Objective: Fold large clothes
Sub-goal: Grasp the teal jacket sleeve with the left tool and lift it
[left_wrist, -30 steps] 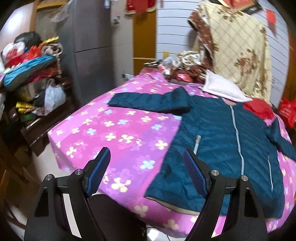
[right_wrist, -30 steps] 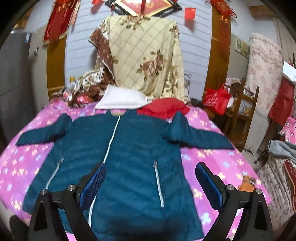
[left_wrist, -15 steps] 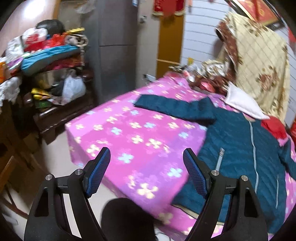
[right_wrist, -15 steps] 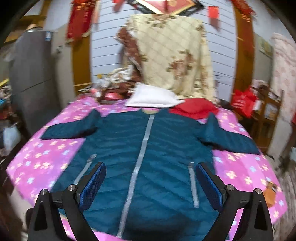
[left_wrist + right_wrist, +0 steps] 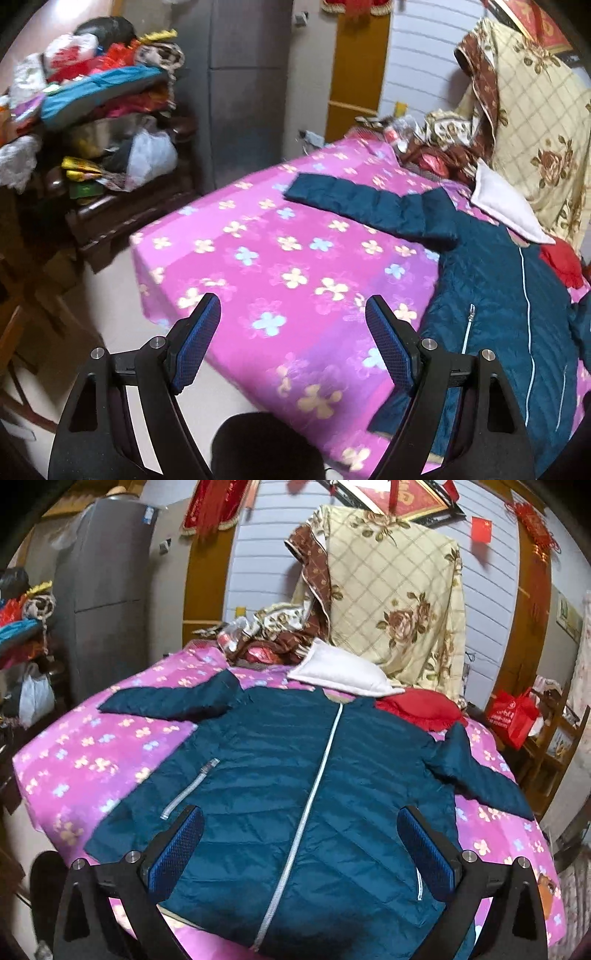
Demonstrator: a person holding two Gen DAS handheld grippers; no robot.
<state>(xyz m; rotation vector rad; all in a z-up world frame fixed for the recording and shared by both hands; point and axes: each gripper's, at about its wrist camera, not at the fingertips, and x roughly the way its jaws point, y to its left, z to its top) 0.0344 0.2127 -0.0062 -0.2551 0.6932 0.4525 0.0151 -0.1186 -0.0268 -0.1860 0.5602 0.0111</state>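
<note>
A bed (image 5: 74, 753) draped in a pink flowered blanket carries the task's thing: a teal quilted jacket (image 5: 295, 775) lies face up and zipped along the middle of it, both sleeves spread wide, collar toward the far wall and hem at the near edge. A cream floral quilt (image 5: 399, 590) hangs behind the bed, with a white pillow (image 5: 343, 672) and a red cloth (image 5: 421, 709) touching the collar end. From the left wrist view, a cluttered wooden shelf (image 5: 122, 206) stands just beside the bed. The jacket's left sleeve (image 5: 369, 206) reaches out across bare blanket; the right sleeve (image 5: 480, 771) angles toward the other side. The right gripper (image 5: 301, 843) hangs above the hem, its fingers wide apart and holding nothing; the left gripper (image 5: 291, 341) hovers off the bed's corner, fingers likewise spread and empty. The padded shell looks light, soft and puffy, with a smooth and probably slippery face, so it would likely spring back and slide unless pinched firmly. A cuff or a shoulder seam appears the surest place to take hold for a first inward fold. The silver pocket zip (image 5: 190, 788) lies on the left panel.
</note>
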